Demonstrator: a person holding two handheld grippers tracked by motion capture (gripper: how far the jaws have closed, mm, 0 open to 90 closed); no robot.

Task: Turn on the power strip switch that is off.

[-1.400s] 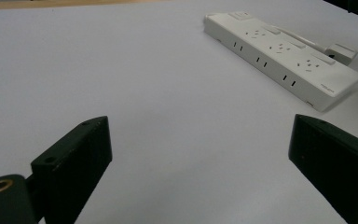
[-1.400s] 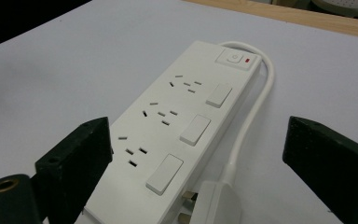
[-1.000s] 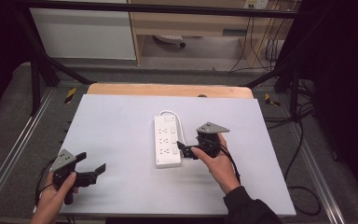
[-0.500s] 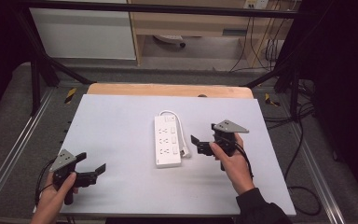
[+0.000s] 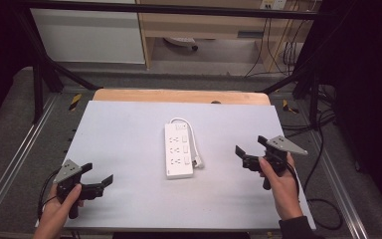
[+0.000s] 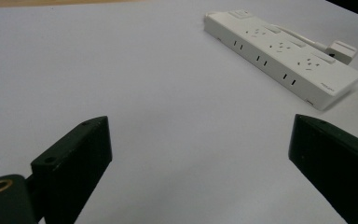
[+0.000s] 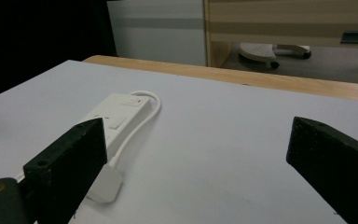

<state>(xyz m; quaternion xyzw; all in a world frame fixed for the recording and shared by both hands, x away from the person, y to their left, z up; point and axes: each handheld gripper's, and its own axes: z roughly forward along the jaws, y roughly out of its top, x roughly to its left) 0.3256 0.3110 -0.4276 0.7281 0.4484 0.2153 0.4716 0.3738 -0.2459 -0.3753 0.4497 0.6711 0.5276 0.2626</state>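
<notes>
White rectangular plastic power strip (image 5: 179,150) is lying mid-bench, long axis running front-to-back. Right gripper (image 5: 251,154), jaws wide and empty, is sitting nearer; left gripper (image 5: 98,179), likewise wide and empty, is waiting at the front-left corner.

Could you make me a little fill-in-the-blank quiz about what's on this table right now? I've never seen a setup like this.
1. The white plastic power strip lies on the pale grey table top with its cord looped at its ____ end.
2. The jaws of the left tool stand ____.
3. The right tool holds ____.
4. The strip lies ____ the two tools.

Missing words: far; open; nothing; between
</notes>
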